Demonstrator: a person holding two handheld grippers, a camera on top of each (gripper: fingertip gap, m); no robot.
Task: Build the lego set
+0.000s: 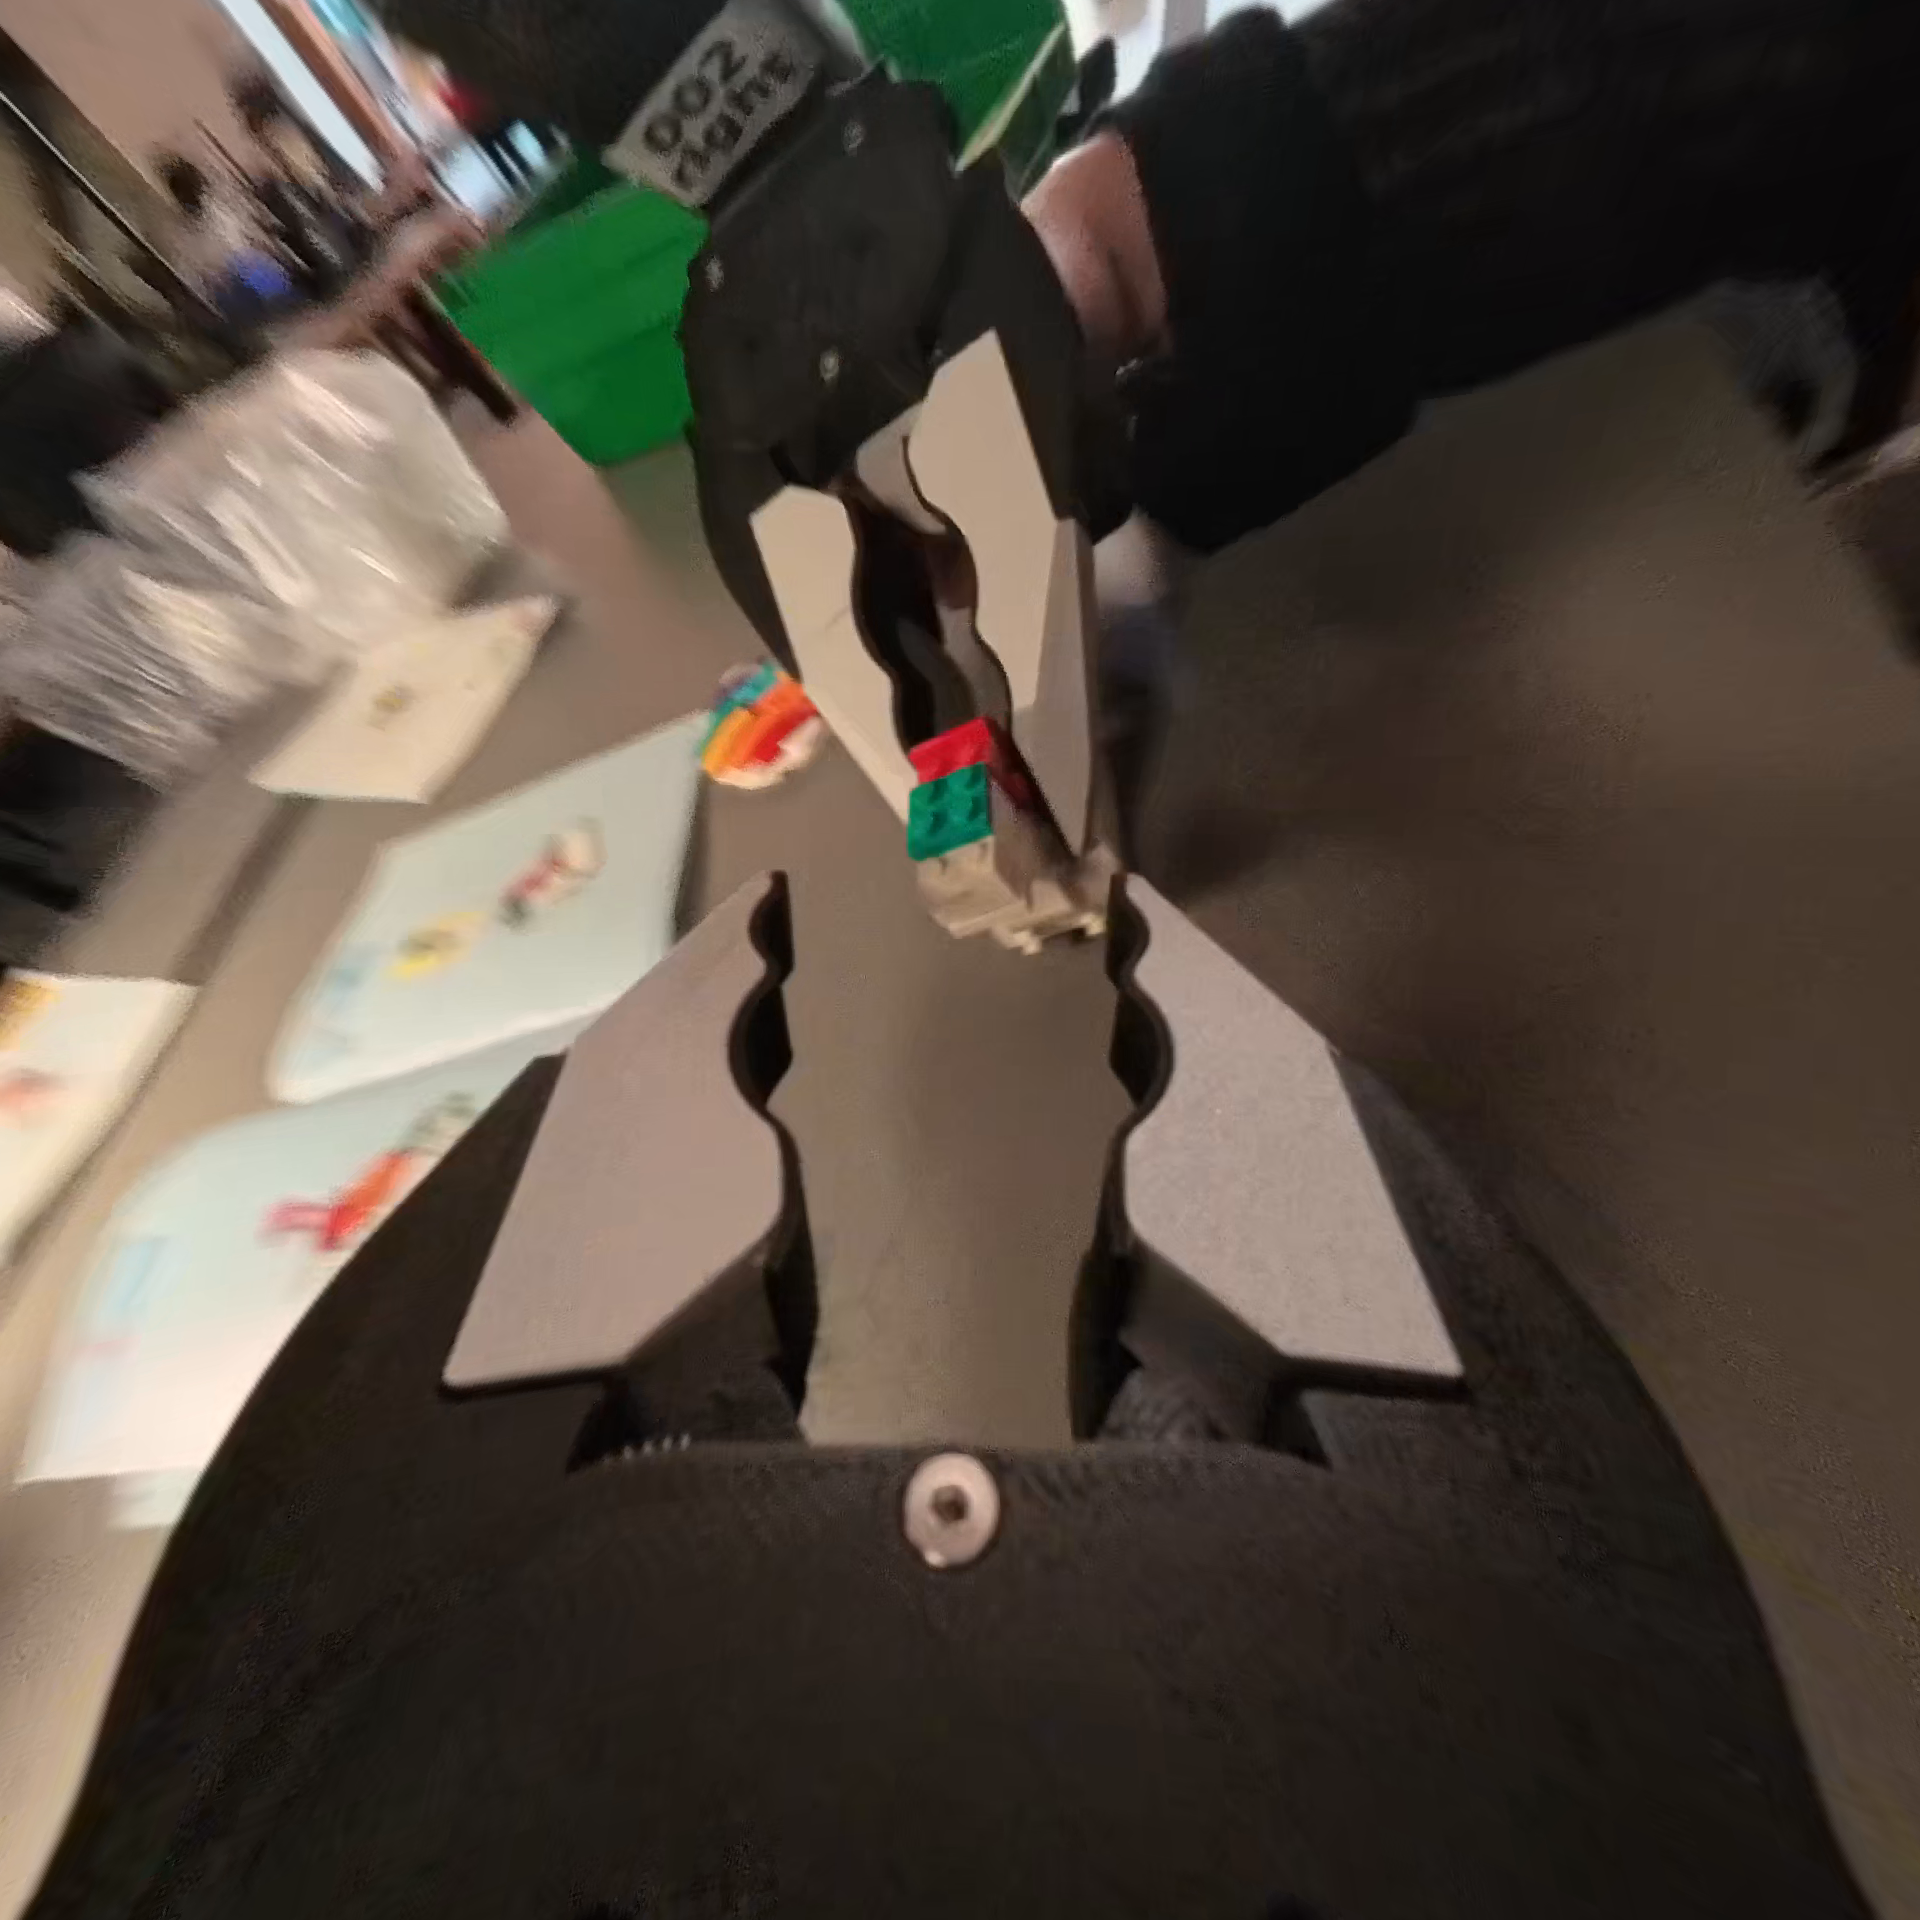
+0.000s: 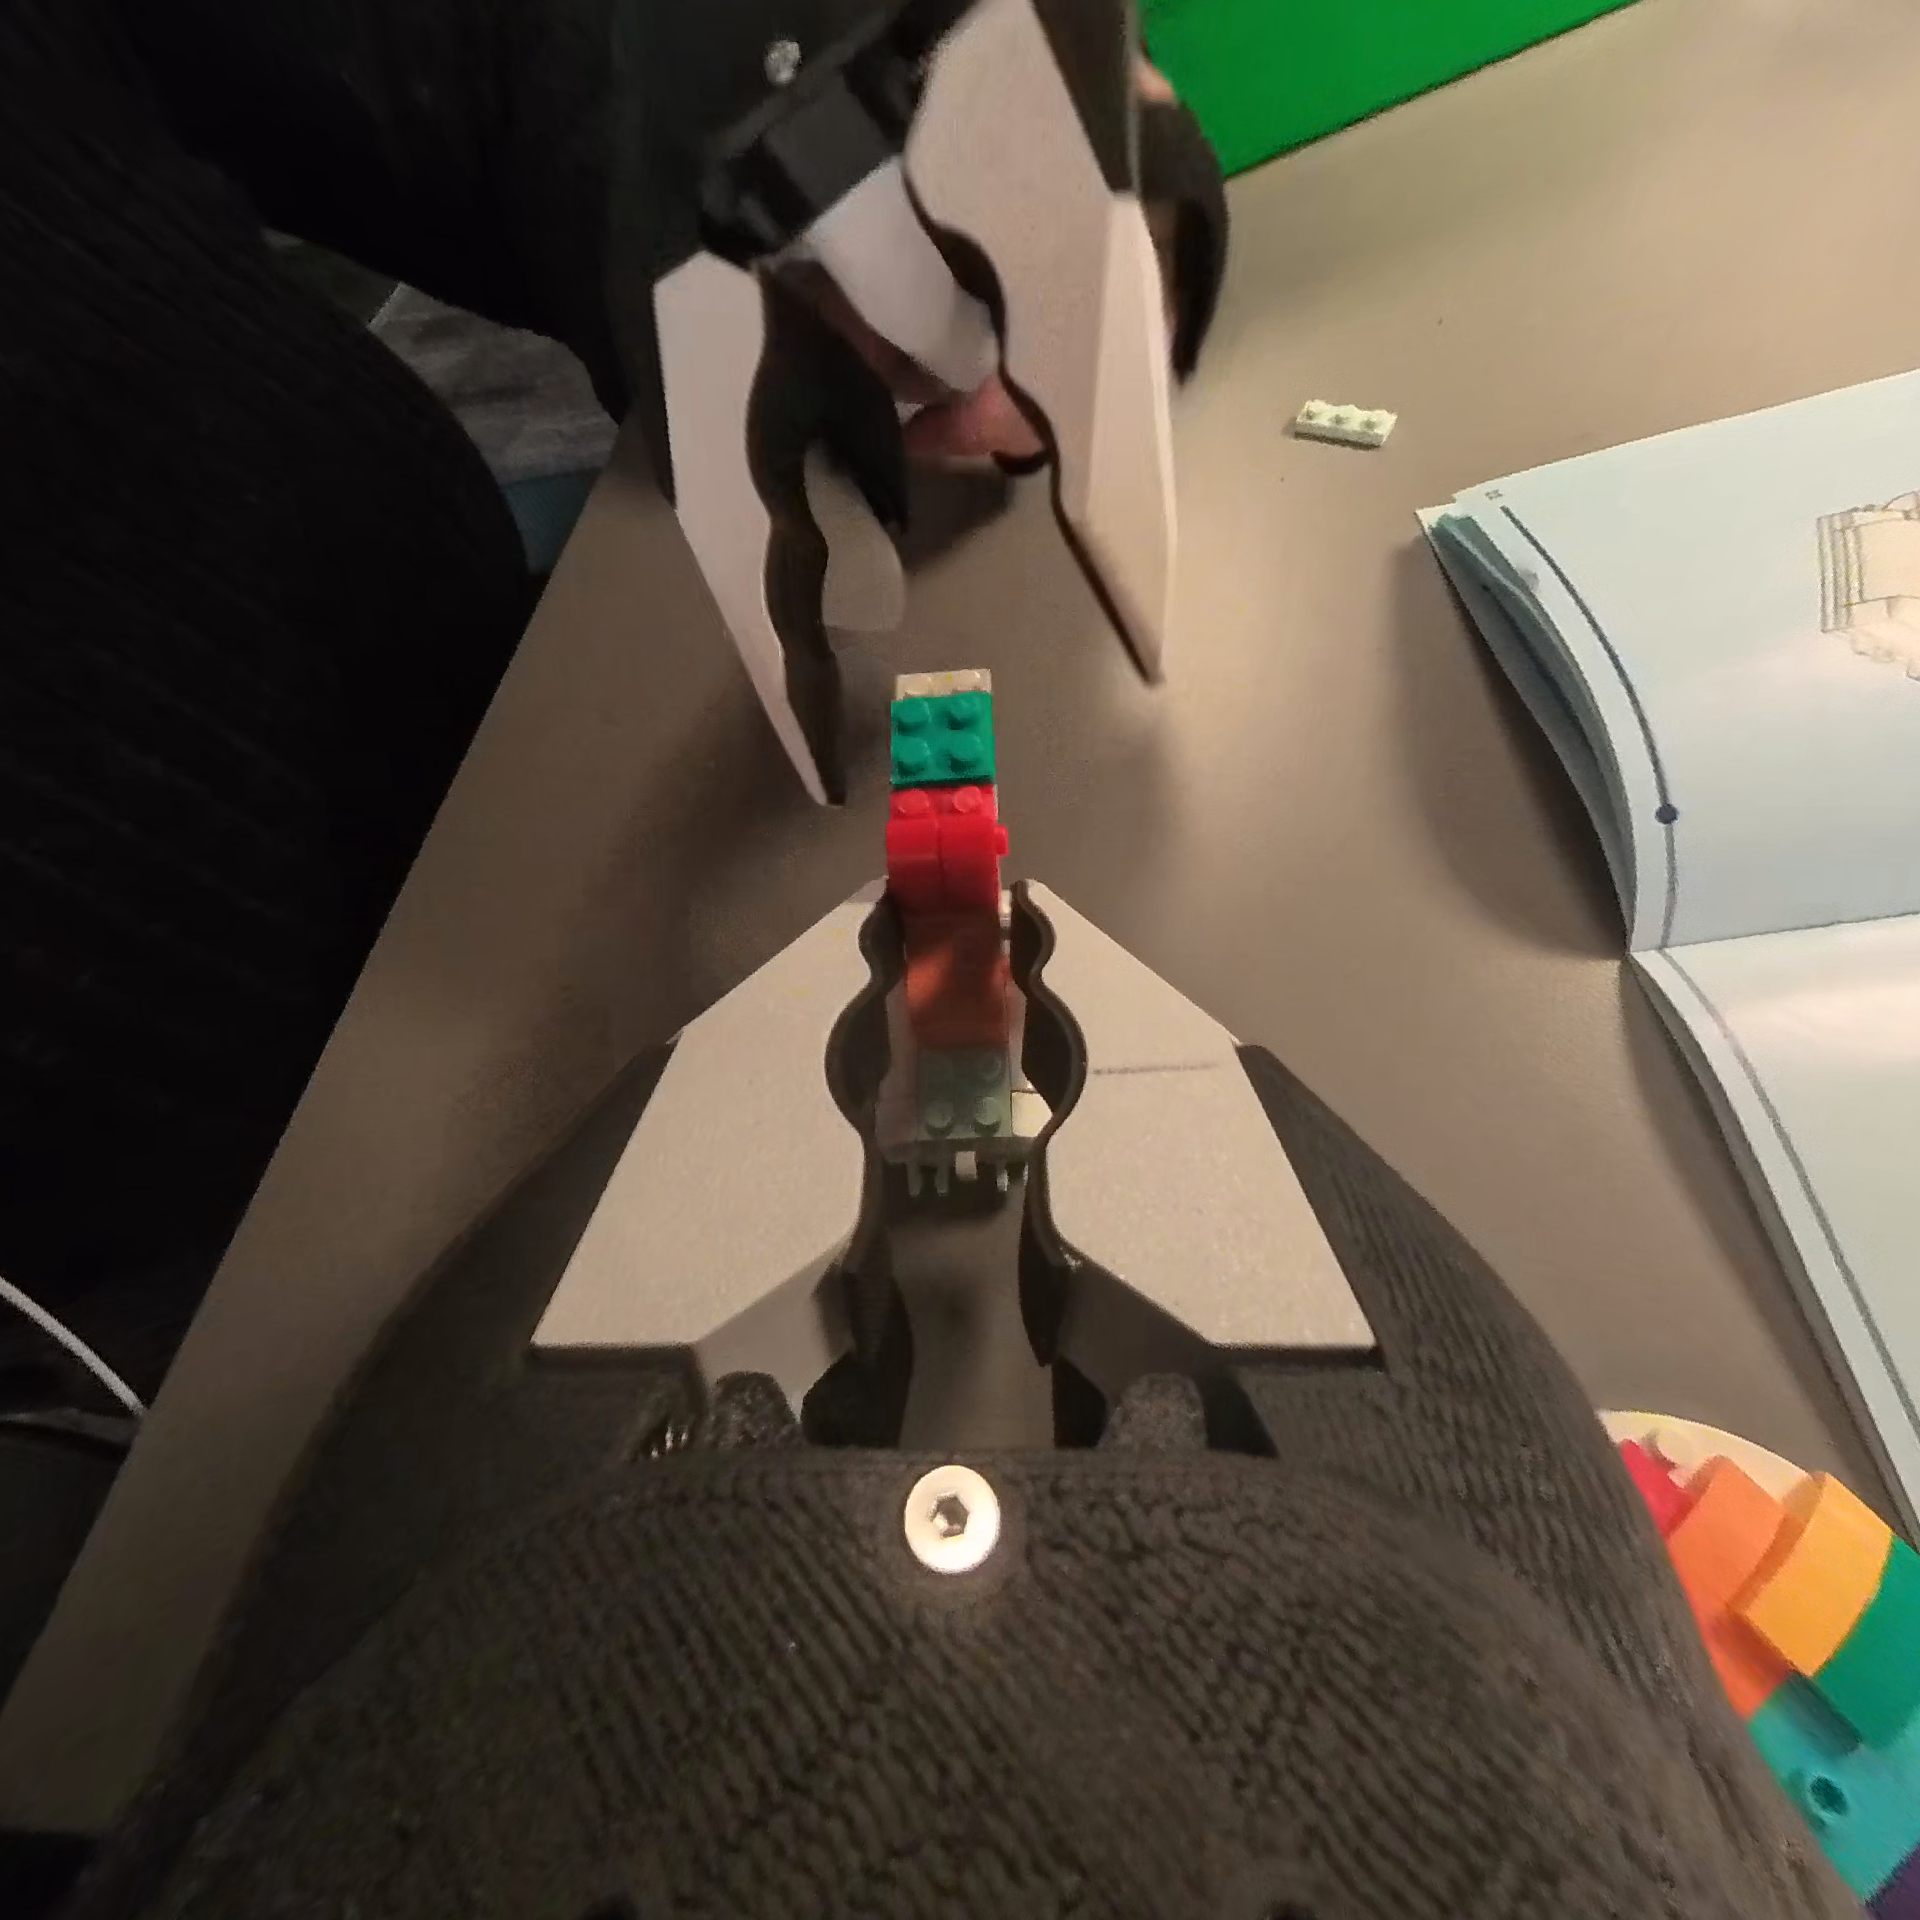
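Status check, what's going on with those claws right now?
Right gripper shut on lego stack. Left gripper open, empty, facing it. Nothing between them.

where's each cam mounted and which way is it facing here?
Left wrist view: on the open left gripper, facing the right gripper, a dark sleeve behind.
Right wrist view: on the right gripper, shut on the lego stack, facing the left gripper.
Shared: stack, rainbow model, grey table.
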